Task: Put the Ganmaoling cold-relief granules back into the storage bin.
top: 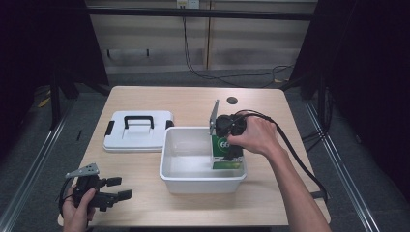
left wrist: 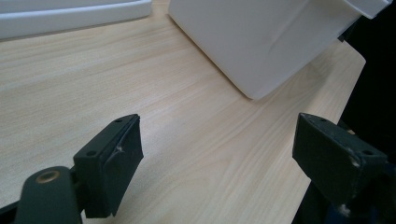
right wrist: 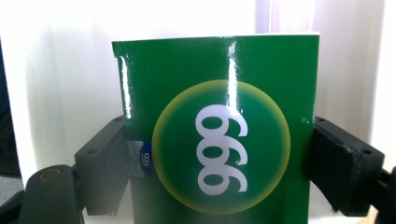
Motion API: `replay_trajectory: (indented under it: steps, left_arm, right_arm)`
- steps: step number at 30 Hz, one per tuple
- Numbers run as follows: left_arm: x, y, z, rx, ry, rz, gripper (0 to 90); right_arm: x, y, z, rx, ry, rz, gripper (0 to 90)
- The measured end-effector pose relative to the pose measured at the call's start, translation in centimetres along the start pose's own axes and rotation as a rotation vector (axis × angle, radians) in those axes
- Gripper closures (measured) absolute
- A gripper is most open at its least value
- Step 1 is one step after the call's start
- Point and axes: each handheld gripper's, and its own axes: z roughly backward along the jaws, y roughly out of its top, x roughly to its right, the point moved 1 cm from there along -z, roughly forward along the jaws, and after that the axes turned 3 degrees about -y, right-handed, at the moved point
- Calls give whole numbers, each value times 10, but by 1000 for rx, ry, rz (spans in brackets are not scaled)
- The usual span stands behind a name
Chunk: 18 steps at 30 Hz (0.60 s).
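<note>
While the right gripper [top: 227, 145] reaches down into the white bin [top: 170, 159] at table centre, its jaws clamp the two side edges of a green box [right wrist: 215, 140] marked 999, held inside the bin's right end. Left gripper [top: 116, 189] rests at the near left corner of the table [top: 193, 99], jaws spread wide and empty. White lid [top: 138, 130] lies just left of the bin.

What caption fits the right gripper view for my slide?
Right gripper clamps a green box marked 999, against the white bin.
</note>
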Motion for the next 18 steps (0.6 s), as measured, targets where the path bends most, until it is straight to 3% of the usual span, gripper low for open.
replay_trajectory:
  steps: [12, 18]
  left_arm:
    - [0, 0, 1, 6, -1, 0, 160]
    - [0, 0, 1, 4, 1, 0, 160]
  right_arm:
    - [3, 2, -23, -42, 17, 15, 156]
    - [6, -2, -34, -32, 32, -26, 155]
